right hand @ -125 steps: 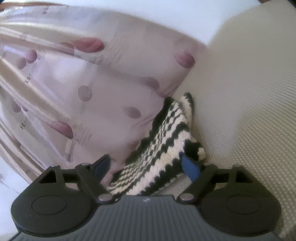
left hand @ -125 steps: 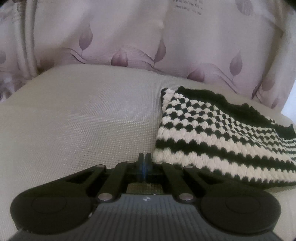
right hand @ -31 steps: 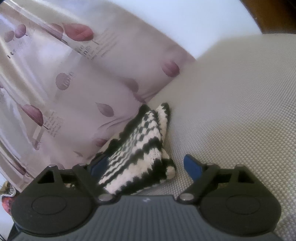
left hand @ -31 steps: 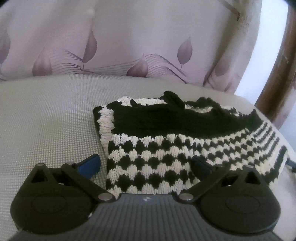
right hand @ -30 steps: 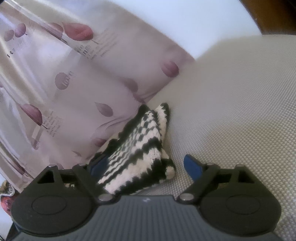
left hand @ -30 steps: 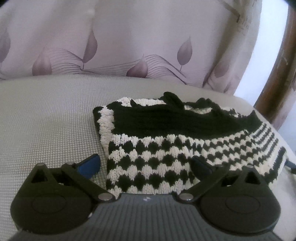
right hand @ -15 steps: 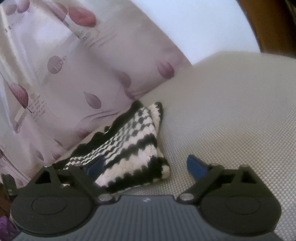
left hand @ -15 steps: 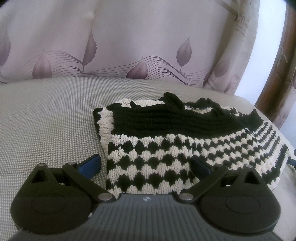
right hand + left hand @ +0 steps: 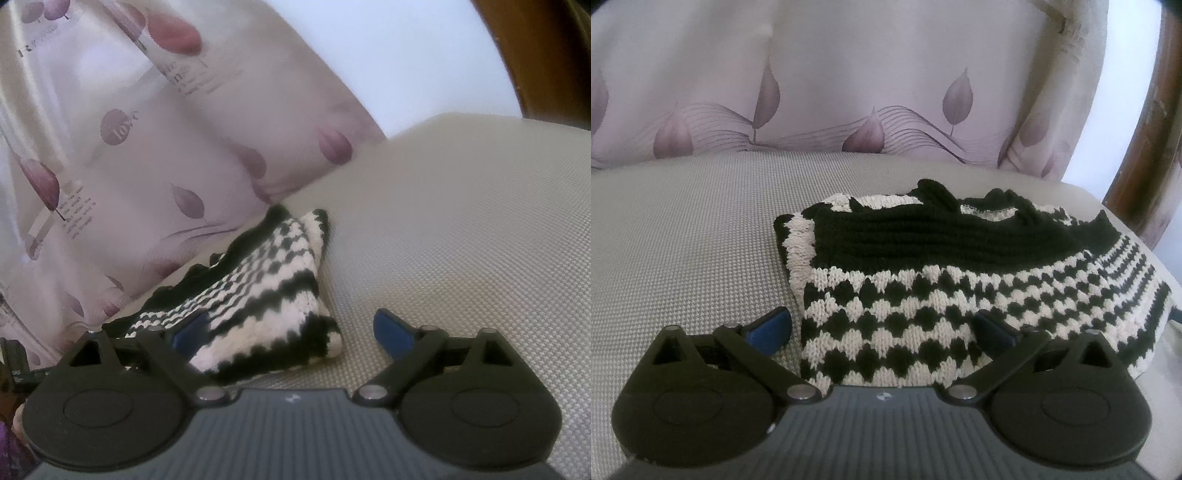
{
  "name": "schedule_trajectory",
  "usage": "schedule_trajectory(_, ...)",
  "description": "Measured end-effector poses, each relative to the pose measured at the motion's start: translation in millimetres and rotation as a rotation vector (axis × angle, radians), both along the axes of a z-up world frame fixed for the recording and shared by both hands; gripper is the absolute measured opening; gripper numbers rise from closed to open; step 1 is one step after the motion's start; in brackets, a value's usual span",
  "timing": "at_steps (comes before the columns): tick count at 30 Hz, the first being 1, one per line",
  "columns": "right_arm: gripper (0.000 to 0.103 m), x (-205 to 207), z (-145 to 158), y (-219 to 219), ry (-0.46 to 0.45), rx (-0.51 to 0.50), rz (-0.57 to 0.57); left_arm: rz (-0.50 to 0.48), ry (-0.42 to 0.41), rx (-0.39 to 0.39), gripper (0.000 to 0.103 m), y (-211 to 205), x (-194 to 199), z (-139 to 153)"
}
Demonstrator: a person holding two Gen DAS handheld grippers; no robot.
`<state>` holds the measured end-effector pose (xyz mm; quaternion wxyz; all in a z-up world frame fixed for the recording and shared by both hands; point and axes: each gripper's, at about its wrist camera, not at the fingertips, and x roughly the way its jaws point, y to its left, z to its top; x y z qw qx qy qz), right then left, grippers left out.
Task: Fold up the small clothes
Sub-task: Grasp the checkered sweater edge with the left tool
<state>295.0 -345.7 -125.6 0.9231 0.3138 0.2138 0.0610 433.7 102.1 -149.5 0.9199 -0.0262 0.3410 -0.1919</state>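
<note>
A: Garment's position and long axis?

B: Knit garment (image 9: 960, 295) lies folded on the grey cushion (image 9: 683, 240). Long axis runs left to right, black band toward the curtain (image 9: 849, 74). Bare cushion to its left; its right end nears the cushion edge.

A: Grippers?

B: Left gripper (image 9: 882, 328) wide, near-left corner between the fingers, unpinched. Right gripper (image 9: 291, 328) wide, astride the striped corner (image 9: 280, 317).
</note>
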Motion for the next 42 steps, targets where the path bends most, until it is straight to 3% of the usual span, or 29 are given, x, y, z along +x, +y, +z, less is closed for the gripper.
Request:
schedule_trajectory(1,0.096,0,0,-1,0.000,0.007,0.001,-0.002,0.007,-0.007,0.099,1,2,1)
schedule_trajectory(3,0.096,0,-1,-3,-0.002,0.022,0.005,-0.017,0.015,-0.037,0.074,4,4,4)
schedule_trajectory(4,0.096,0,-1,-3,-0.005,0.025,0.006,-0.027,0.042,-0.084,0.055,8,7,6)
schedule_trajectory(5,0.096,-1,0,-3,-0.010,0.028,0.008,-0.030,0.070,-0.125,0.044,10,10,6)
schedule_trajectory(10,0.096,-3,2,-2,-0.038,0.023,0.025,0.027,0.120,-0.189,0.037,4,16,8)
schedule_trajectory(16,0.097,-6,1,-8,-0.064,0.067,0.045,0.193,0.142,-0.206,0.031,-18,6,27)
schedule_trajectory(19,0.097,-7,1,-10,-0.074,0.083,0.054,0.234,0.148,-0.236,0.030,-42,3,46)
schedule_trajectory(26,0.097,-13,3,-10,-0.122,0.094,0.076,0.220,0.151,-0.249,0.030,-127,-11,79)
schedule_trajectory(33,0.098,-17,3,-14,-0.145,0.128,0.092,0.203,0.139,-0.276,0.030,-190,-16,61)
schedule_trajectory(34,0.098,-16,3,-15,-0.144,0.136,0.092,0.187,0.128,-0.291,0.032,-193,-15,58)
schedule_trajectory(36,0.098,-14,2,-17,-0.138,0.161,0.104,0.126,0.116,-0.353,0.047,-195,-14,51)
schedule_trajectory(40,0.098,-16,0,-23,-0.152,0.209,0.099,0.017,0.071,-0.329,0.077,-207,-16,53)
schedule_trajectory(42,0.098,-18,0,-27,-0.168,0.238,0.088,-0.036,0.050,-0.366,0.077,-206,-20,56)
